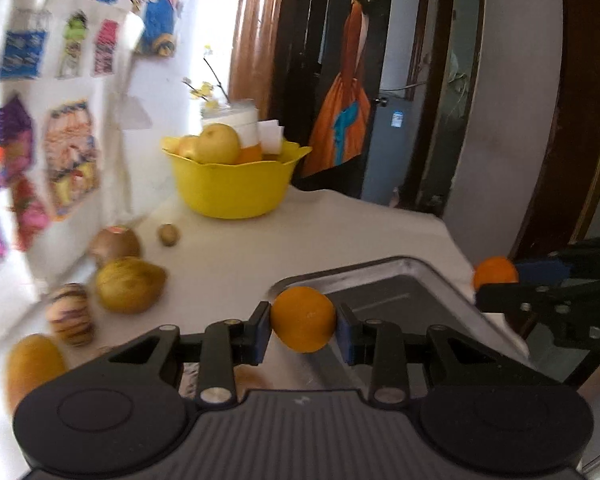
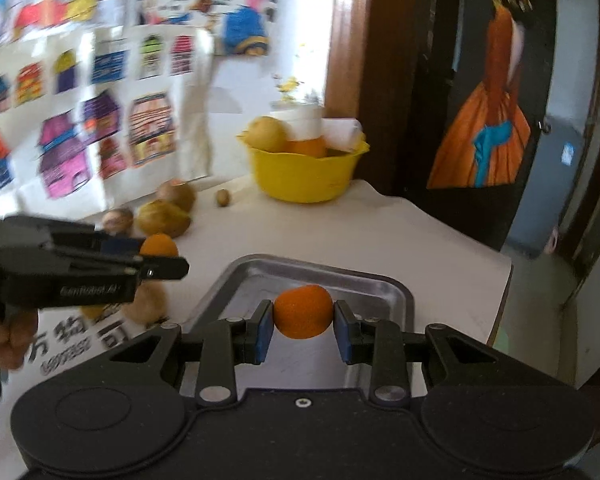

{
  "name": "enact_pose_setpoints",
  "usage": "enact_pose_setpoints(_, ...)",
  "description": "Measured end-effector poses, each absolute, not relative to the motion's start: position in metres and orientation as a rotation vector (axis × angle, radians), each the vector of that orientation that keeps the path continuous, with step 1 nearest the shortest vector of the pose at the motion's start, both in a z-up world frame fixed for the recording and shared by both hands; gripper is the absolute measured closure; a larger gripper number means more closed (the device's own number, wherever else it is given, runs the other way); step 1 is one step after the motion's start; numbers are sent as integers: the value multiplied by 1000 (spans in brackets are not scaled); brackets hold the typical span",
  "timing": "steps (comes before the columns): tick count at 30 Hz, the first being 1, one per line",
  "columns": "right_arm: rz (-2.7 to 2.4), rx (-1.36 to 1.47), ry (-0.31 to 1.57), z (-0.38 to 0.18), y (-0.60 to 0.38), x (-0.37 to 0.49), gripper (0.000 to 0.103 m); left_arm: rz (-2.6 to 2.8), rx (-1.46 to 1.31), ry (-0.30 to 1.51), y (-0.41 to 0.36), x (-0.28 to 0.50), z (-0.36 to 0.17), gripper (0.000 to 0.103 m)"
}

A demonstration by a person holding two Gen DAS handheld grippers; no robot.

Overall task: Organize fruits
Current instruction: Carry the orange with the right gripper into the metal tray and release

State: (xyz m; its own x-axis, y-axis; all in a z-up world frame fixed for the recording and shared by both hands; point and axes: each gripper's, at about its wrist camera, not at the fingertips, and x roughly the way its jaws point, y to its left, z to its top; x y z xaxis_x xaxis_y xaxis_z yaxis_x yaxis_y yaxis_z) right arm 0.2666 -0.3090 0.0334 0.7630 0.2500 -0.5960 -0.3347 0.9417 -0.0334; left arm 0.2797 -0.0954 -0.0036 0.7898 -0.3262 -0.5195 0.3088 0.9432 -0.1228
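Carry step judged: one orange (image 1: 303, 319) is pinched in the left tongs (image 1: 303, 330), another orange (image 2: 303, 311) in the right tongs (image 2: 303, 330), over the metal tray (image 2: 396, 292). Beyond, yellow bowl (image 1: 232, 188) at the bench's far edge. Next: lowering, release.

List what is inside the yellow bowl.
The yellow bowl holds yellow pears and an orange. White containers stand behind. The bowl's wall hides anything lower.
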Motion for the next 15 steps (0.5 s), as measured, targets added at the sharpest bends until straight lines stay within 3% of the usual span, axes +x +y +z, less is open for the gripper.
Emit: enact_pose_setpoints(15,280,-120,787,-19,-315,368,69,-440,-40,675,-134,324,-41,66)
